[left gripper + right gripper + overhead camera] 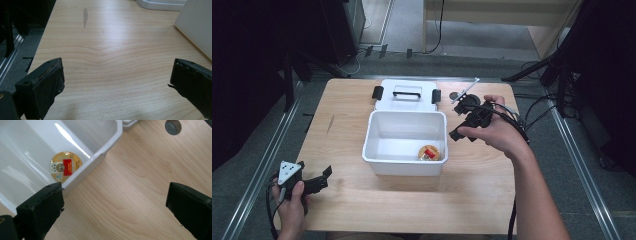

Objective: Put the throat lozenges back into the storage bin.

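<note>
At the near left corner of the table [472,200], well left of the white bin [382,165], the left gripper [324,177] rests low in the person's hand. In the left gripper view its jaws stand wide apart over bare wood, released, with nothing between them.

The bin is the landmark: it sits at mid-table, open, with its lid [408,97] lying flat just behind its far wall. Inside the bin, on the floor near the front right corner, lies the round gold tin [429,153], label up and apart from both grippers. It appears to be deposited already, so the step in hand is judged to be clearing the right gripper away from the bin.

To do this well, lift the gripper clear of the right rim before moving sideways, so that neither jaw catches the wall and shifts the bin. Keep the trailing cable off the rim.

Just right of the bin, the right gripper [462,131] hangs above the table in the person's hand. In the right gripper view its jaws are spread to about their widest and grip nothing; bare wood lies between them, and the bin's corner with the tin [65,166] lies just beyond the left jaw. A small dark disc [173,126] lies on the table farther right of the bin.
</note>
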The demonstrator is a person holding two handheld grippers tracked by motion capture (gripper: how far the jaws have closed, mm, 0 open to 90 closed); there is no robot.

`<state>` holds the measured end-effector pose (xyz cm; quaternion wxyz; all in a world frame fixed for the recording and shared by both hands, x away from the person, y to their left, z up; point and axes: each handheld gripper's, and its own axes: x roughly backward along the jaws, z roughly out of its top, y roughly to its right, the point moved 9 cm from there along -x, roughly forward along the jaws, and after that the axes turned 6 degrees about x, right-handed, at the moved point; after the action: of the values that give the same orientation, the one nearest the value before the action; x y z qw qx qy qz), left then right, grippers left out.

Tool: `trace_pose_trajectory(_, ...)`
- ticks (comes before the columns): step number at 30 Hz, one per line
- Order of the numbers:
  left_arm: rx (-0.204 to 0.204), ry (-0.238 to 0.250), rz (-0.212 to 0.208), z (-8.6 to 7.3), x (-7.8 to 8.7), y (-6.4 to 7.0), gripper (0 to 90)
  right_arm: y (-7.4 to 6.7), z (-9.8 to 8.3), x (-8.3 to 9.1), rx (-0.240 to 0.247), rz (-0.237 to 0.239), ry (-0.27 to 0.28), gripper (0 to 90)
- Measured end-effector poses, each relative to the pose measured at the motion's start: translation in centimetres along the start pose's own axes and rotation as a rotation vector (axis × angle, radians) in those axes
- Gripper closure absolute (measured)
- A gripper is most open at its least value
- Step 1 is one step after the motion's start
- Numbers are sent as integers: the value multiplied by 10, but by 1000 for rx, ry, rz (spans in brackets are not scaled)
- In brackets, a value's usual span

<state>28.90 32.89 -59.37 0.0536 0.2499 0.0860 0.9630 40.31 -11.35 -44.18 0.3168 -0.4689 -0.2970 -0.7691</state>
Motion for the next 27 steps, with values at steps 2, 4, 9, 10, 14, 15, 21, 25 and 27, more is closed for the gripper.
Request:
trace_pose_trajectory(2, -1, 0, 0, 0, 0, 0, 0, 3, -6, -1, -14, 0, 1, 0)
trace_pose_trajectory(4, -2, -1, 0, 0, 0, 0, 0, 8, -14, -3, -38, -8, 8, 0)
trace_pose_trajectory(9, -2, 0, 0, 0, 0, 0, 0, 17, -33, -6, -86, -12, 21, 0)
trace_pose_trajectory(10, -2, 0, 0, 0, 0, 0, 0, 19, -37, -7, -93, -14, 22, 0)
trace_pose_trajectory(14, -4, 2, 1, 0, 0, 0, 0, 28, -55, -9, -138, -30, 39, 0)
trace_pose_trajectory(15, -3, 3, 1, 0, 0, 0, 0, 30, -58, -10, -144, -32, 42, 0)
trace_pose_trajectory(21, -5, 2, 3, 0, 0, 0, 0, 42, -88, -17, -207, -59, 64, 0)
trace_pose_trajectory(25, -4, 3, 3, 0, 0, 0, 0, 46, -100, -21, -235, -73, 80, 0)
trace_pose_trajectory(27, -5, 4, 3, 0, 0, 0, 0, 48, -107, -23, -256, -86, 91, 0)
